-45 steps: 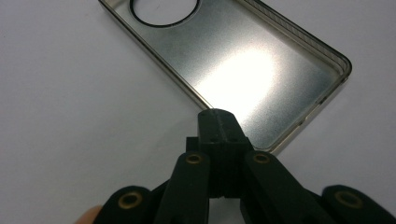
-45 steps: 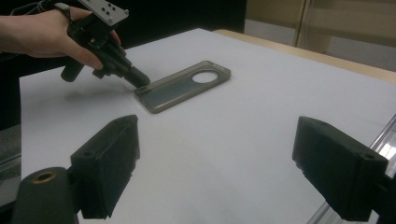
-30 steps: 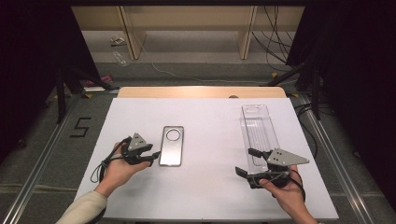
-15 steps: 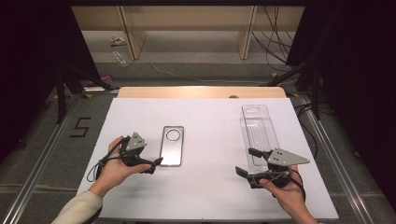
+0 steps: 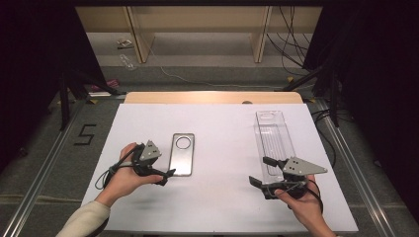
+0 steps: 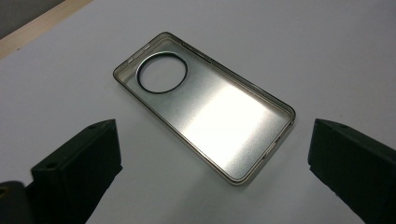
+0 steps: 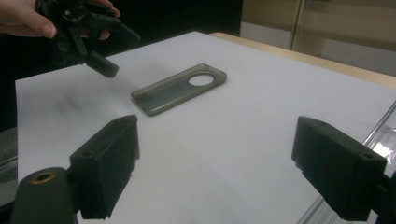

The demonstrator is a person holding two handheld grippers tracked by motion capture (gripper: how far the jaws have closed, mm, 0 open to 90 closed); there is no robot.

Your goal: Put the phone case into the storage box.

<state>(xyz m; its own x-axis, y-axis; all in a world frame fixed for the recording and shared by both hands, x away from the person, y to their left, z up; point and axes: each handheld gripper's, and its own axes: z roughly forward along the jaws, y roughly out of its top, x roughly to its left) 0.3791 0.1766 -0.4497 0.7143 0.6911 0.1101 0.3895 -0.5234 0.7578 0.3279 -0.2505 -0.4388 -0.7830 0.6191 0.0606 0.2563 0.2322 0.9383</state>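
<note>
Since the earlier frame the left gripper [image 5: 159,174] has drawn back a little from the phone case [image 5: 182,154], and its jaws have just been opening; they stand wide apart with nothing between them. That case lies flat just ahead of them, its near corner between their tips. Bare white table [image 5: 217,197] surrounds it. Well apart, the right gripper [image 5: 263,171] is also spread and empty, partly covering the clear plastic tray [image 5: 272,133] near the table's edge.

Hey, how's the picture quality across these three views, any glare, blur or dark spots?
Left gripper view: a bright glare patch washes out the middle of the phone case, though its rim stays sharp. Right gripper view: the near jaws are soft, the left tool dim against black. High view: the white table is evenly lit, surroundings dark.
</note>
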